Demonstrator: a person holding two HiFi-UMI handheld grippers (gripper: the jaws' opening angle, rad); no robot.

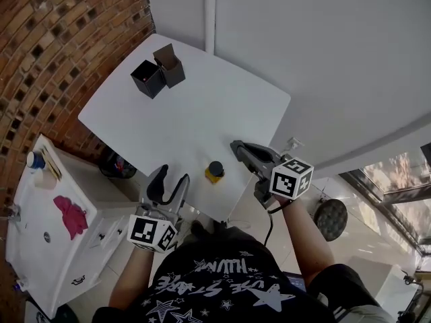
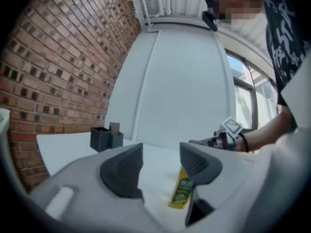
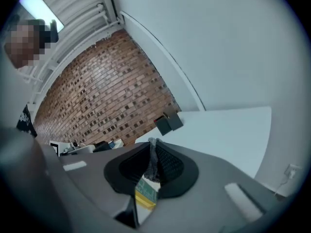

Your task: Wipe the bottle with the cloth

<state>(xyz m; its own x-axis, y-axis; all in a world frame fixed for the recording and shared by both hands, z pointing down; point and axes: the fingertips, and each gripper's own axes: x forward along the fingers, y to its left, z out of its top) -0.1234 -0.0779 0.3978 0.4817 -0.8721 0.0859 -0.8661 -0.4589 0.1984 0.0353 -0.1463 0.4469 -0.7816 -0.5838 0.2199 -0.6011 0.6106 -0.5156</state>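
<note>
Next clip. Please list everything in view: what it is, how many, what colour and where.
table: one, white, centre
bottle: one, yellow with a dark cap, upright by the table's near edge
boxes: two, dark, side by side at the table's far left corner
cloth: one, grey, pinched in the right gripper
cabinet: one, white, left of the table
pink rag: one, lying on the cabinet top
brick wall: one, red-brown, far left
left gripper: one, grey with dark pads, left of the bottle, jaws apart and empty
right gripper: one, same colours, right of the bottle, jaws shut on the cloth
person: one, black shirt with white print, bottom edge
</note>
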